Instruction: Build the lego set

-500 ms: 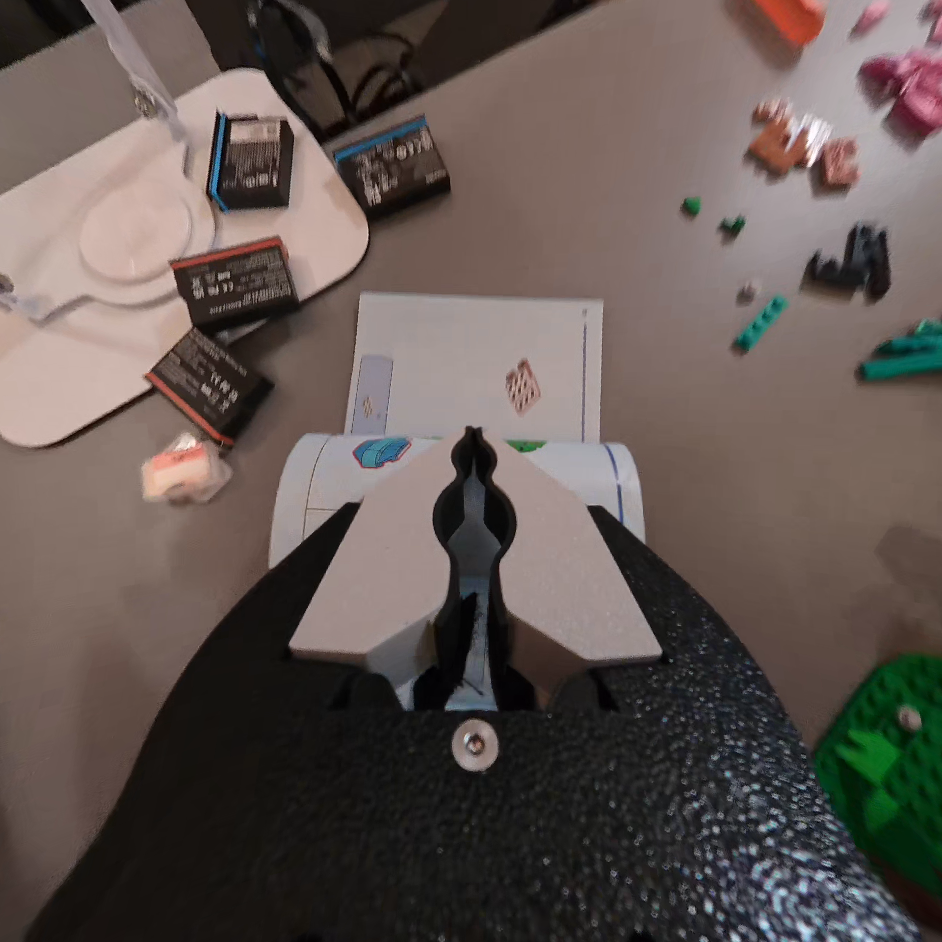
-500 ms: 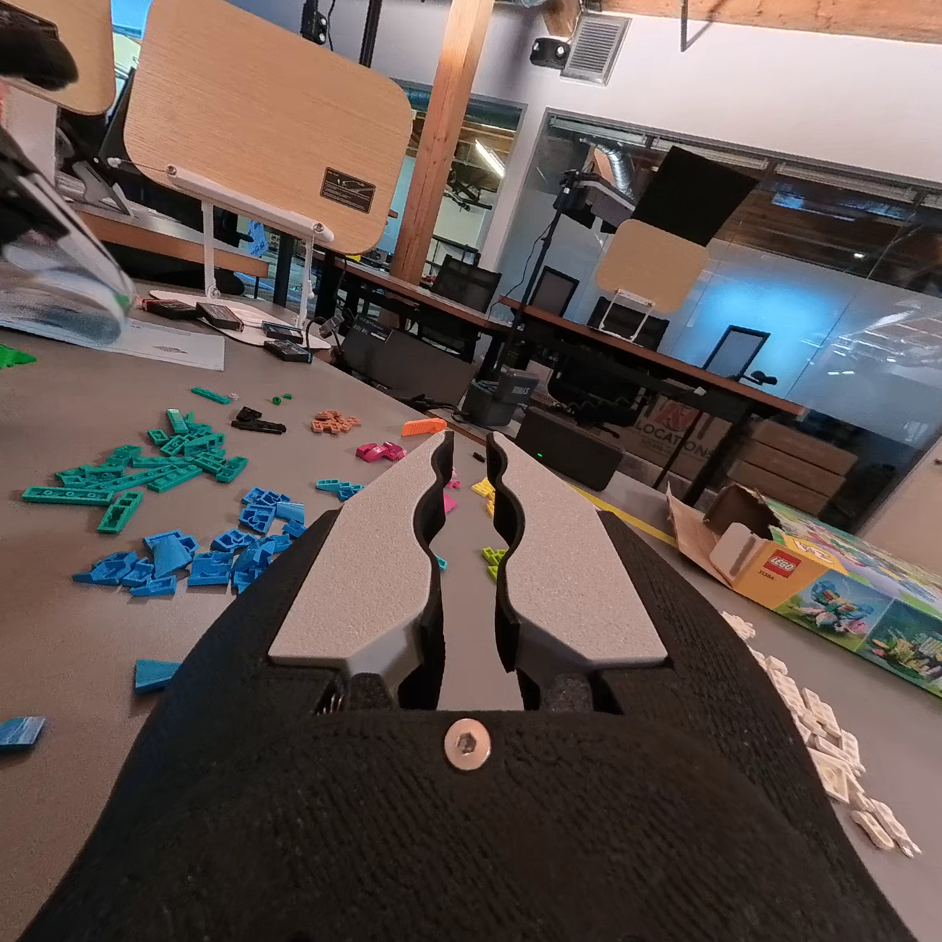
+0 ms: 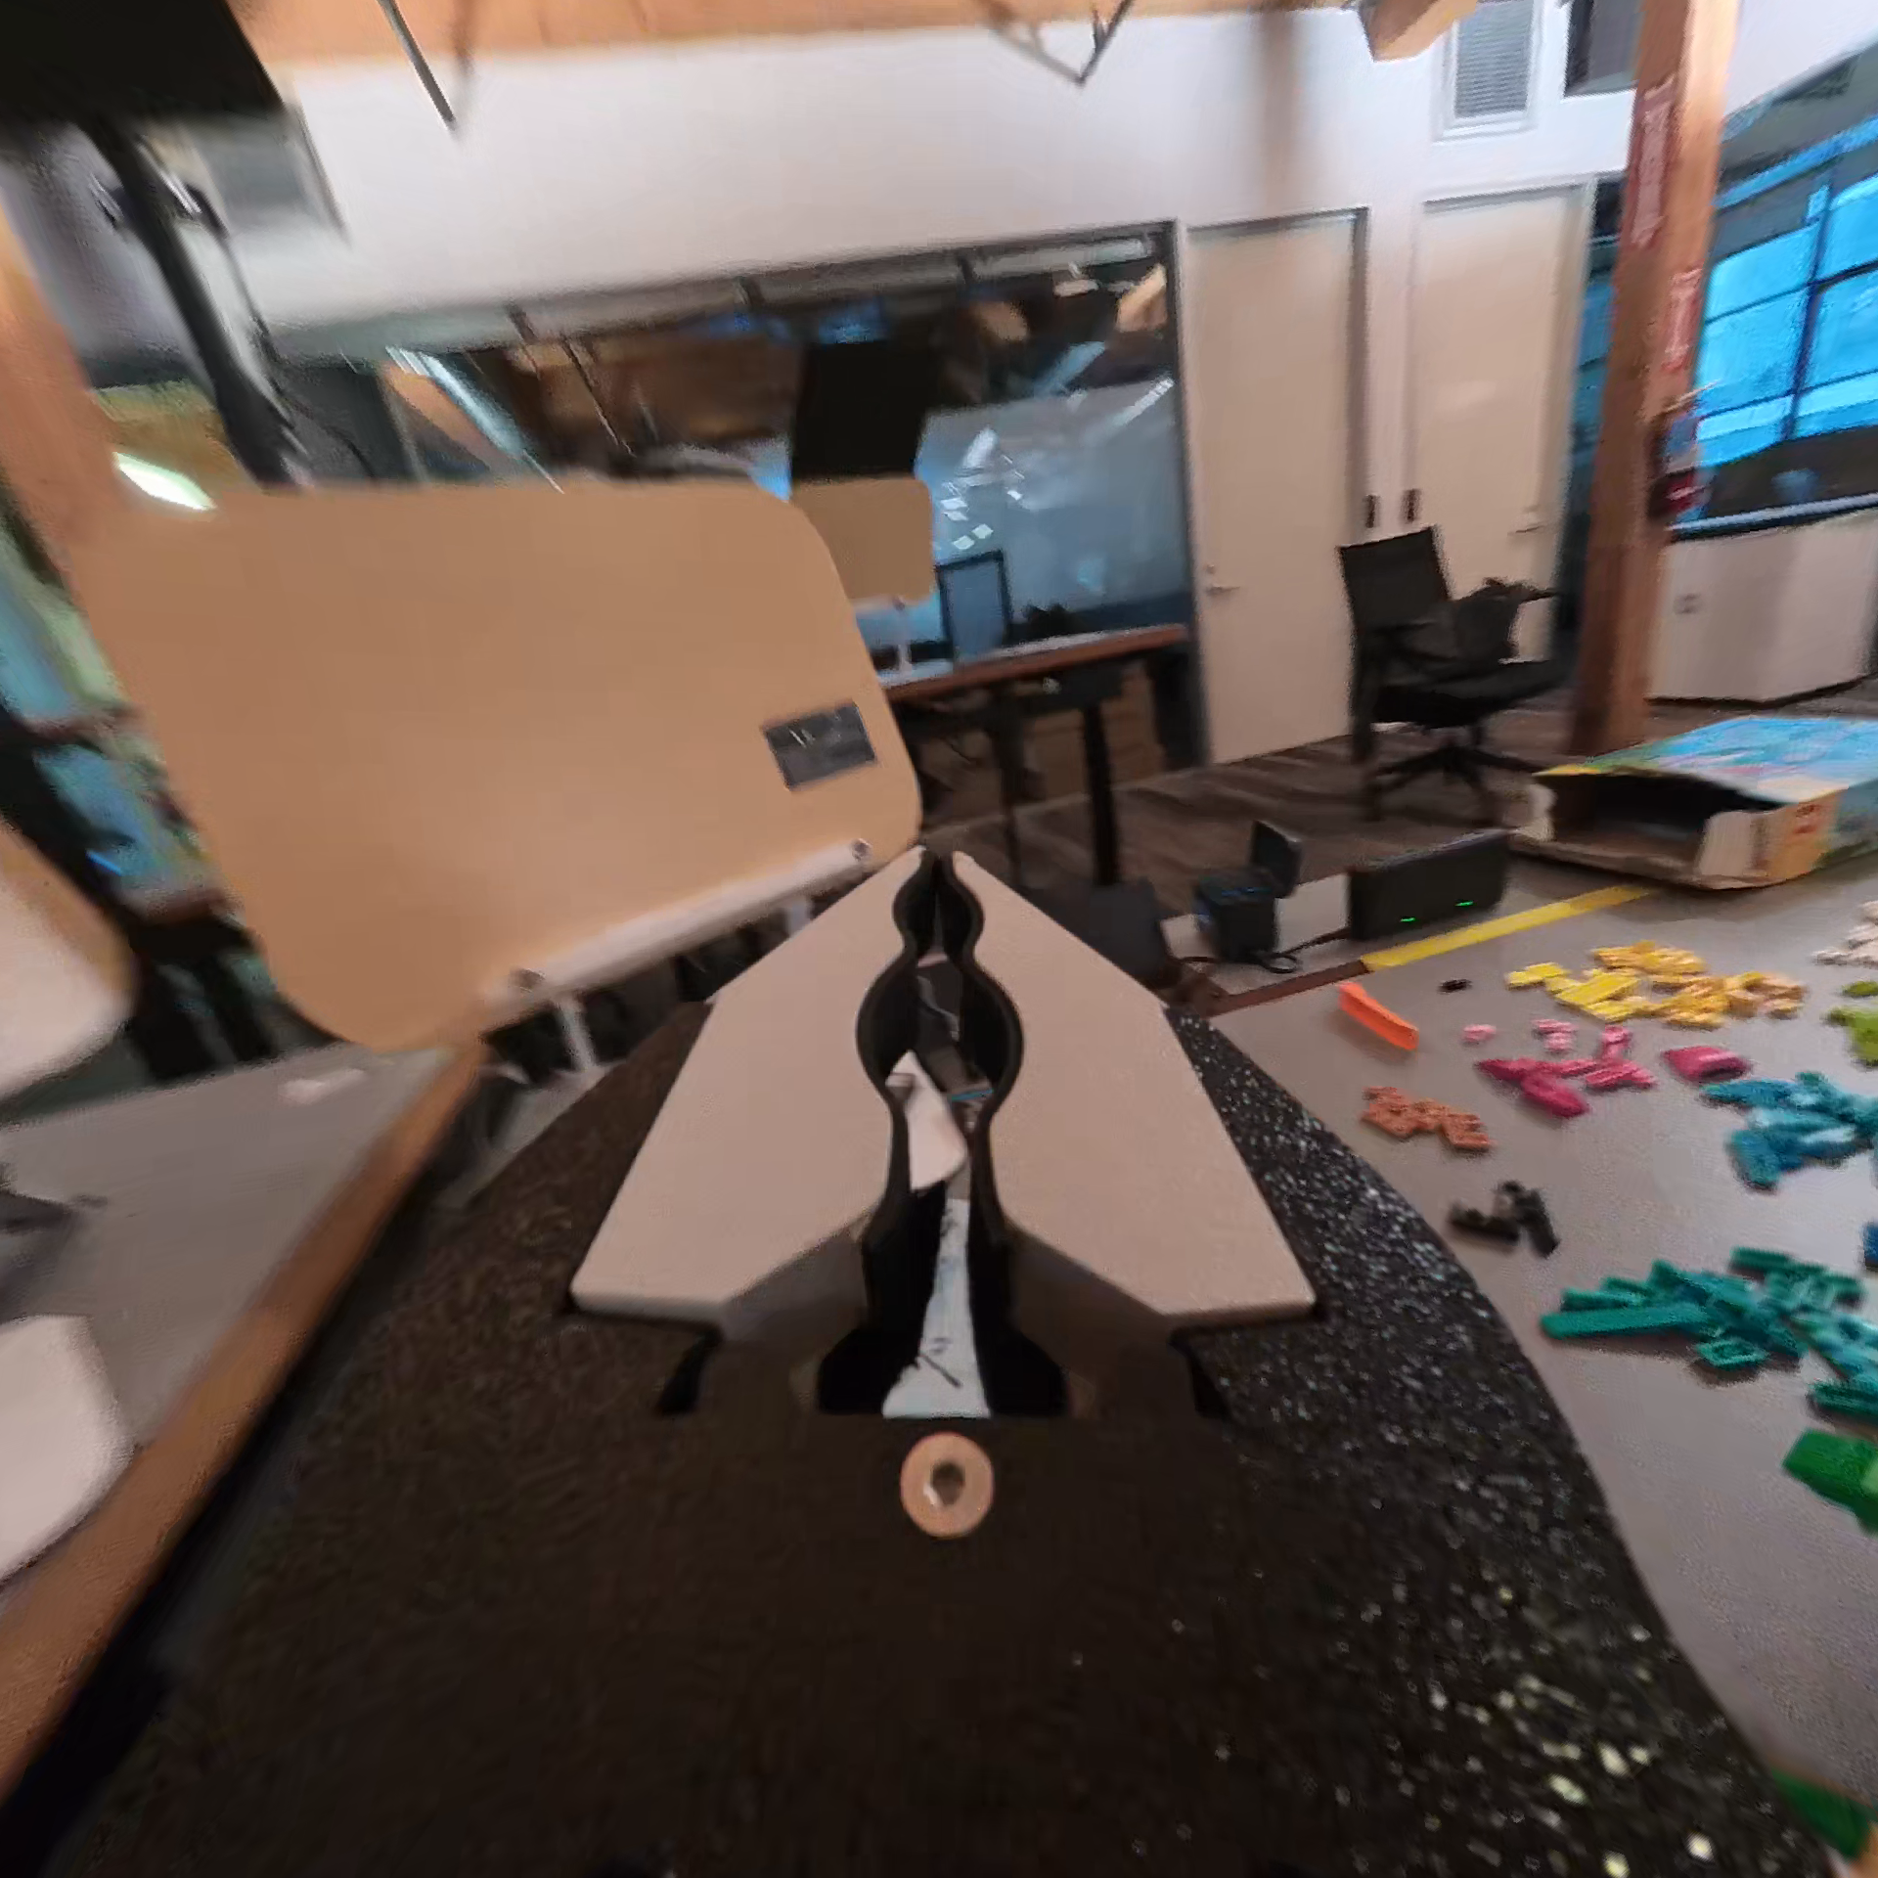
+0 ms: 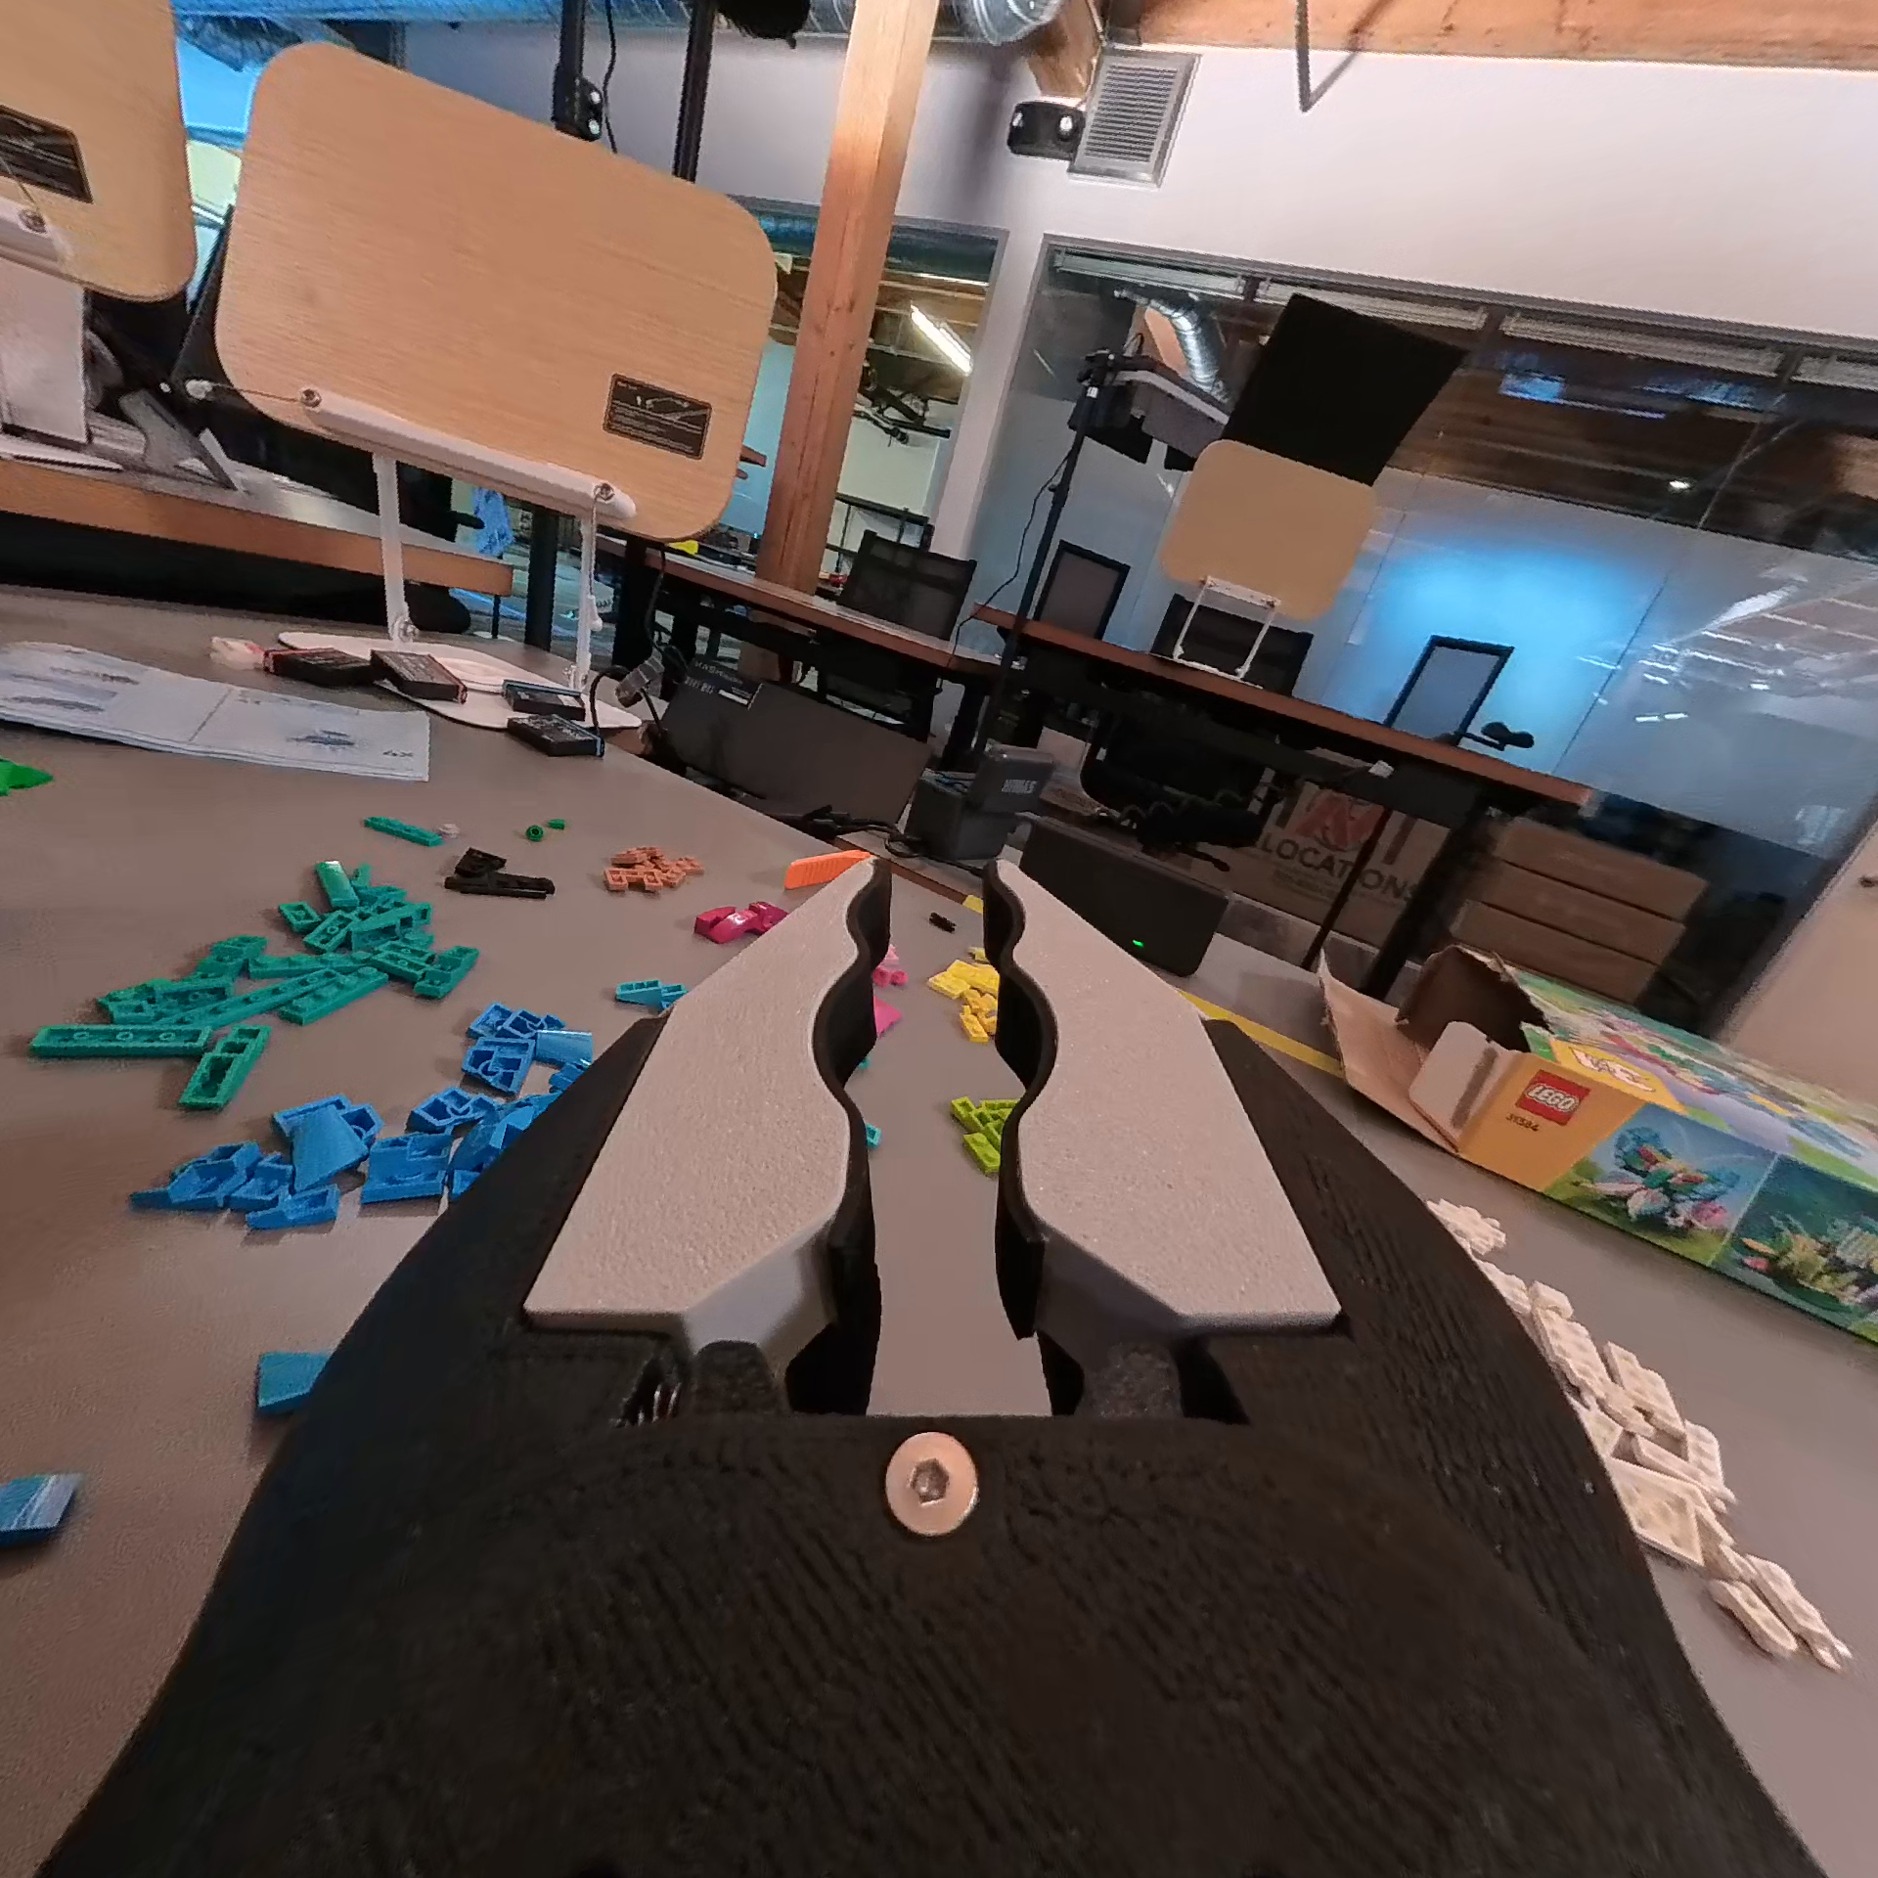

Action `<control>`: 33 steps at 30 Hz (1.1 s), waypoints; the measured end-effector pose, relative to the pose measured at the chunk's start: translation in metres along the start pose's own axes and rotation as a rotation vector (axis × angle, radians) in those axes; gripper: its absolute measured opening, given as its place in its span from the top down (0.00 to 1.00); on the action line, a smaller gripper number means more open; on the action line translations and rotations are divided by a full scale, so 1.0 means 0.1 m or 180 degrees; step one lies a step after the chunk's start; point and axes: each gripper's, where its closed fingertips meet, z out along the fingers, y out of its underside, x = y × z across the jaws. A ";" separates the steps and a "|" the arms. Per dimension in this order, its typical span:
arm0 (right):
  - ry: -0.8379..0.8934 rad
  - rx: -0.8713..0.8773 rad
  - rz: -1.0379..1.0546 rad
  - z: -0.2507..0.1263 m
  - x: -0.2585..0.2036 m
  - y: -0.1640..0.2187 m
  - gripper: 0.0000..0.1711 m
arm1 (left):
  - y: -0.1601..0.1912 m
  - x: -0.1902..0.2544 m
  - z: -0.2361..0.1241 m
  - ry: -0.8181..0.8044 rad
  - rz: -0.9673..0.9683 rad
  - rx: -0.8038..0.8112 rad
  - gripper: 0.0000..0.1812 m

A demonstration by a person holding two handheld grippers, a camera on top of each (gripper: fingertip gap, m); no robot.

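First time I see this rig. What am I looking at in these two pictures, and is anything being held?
No robot: a person holds a two-finger gripper in each hand, each with a camera looking along its fingers. The left wrist view shows the left gripper, shut on what looks like a white paper. The right wrist view shows the right gripper, open and empty, above the grey table. On it lie teal pieces, blue pieces, white pieces, an instruction booklet and the opened box.
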 end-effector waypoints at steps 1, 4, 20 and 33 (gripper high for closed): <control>-0.0008 -0.0006 -0.0017 0.00 -0.01 0.00 0.90 | -0.10 0.04 -0.18 -0.0085 0.0191 0.0067 1.00; -0.0022 -0.0016 -0.0055 0.01 -0.03 0.00 0.90 | -0.18 0.31 -0.61 -0.0103 0.0378 0.0067 1.00; 0.0020 0.0072 -0.0023 -0.03 0.00 -0.05 0.91 | 0.18 1.44 -1.06 -0.0366 0.0064 0.0238 1.00; 0.0258 -0.0117 -0.0721 -0.35 0.12 -0.06 0.92 | 0.58 2.18 -1.14 0.0191 0.0337 -0.0216 1.00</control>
